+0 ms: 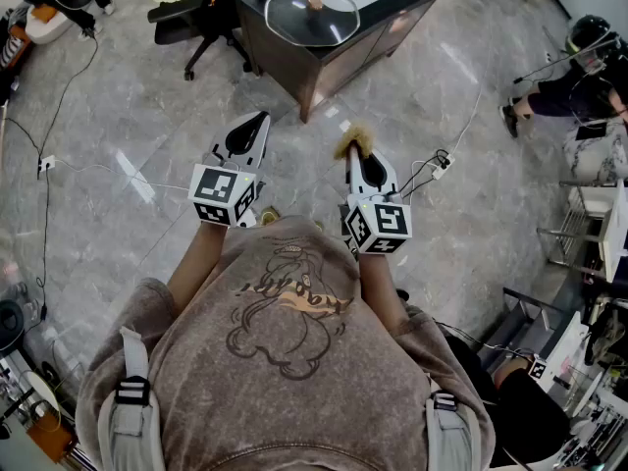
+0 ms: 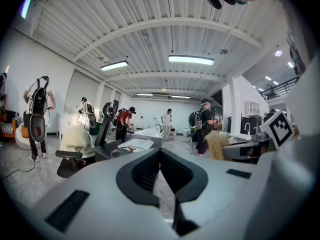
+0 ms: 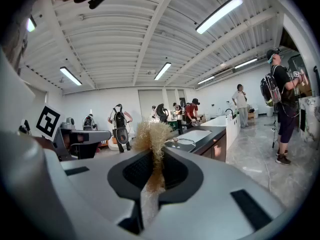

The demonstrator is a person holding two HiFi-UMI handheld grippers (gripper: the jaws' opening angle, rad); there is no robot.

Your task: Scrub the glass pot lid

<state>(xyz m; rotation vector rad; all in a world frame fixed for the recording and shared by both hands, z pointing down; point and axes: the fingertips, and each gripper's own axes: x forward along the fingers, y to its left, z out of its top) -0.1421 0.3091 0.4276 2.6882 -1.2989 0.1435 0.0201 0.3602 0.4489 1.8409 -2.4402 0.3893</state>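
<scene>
Head view: stands on a grey marble floor (image 1: 118, 96) in a printed T-shirt (image 1: 285, 361), holding the left gripper (image 1: 257, 121) and the right gripper (image 1: 351, 151) side by side out in front. Points both toward a dark cabinet (image 1: 392, 13) at the top of the frame. Finds the glass pot lid (image 1: 294, 26) lying flat on the cabinet top, wooden knob up, well apart from both grippers. Carries a tan fibre scrubber (image 1: 353, 140) at the right gripper's tip. Takes in a black office chair (image 1: 191, 23) just left of the cabinet and a power strip (image 1: 442, 162) on the floor to the right.

Left gripper view: looks along jaws closed flat against each other, with nothing between them (image 2: 161, 156). Picks out the glass pot lid (image 2: 131, 148), small and far ahead on the dark cabinet (image 2: 112, 151). Catches the tan fibre scrubber (image 2: 217, 145) at the right, and several people (image 2: 205, 124) wearing backpack rigs in a white hall.

Right gripper view: shows jaws (image 3: 154, 159) clamped on the tan fibre scrubber (image 3: 151, 136), its frizzy tuft sticking up past the tips. Places the glass pot lid (image 3: 183, 143) beyond, right of the tuft, on the dark cabinet (image 3: 212, 134). Glimpses the left gripper (image 3: 82, 136) at the left edge.
</scene>
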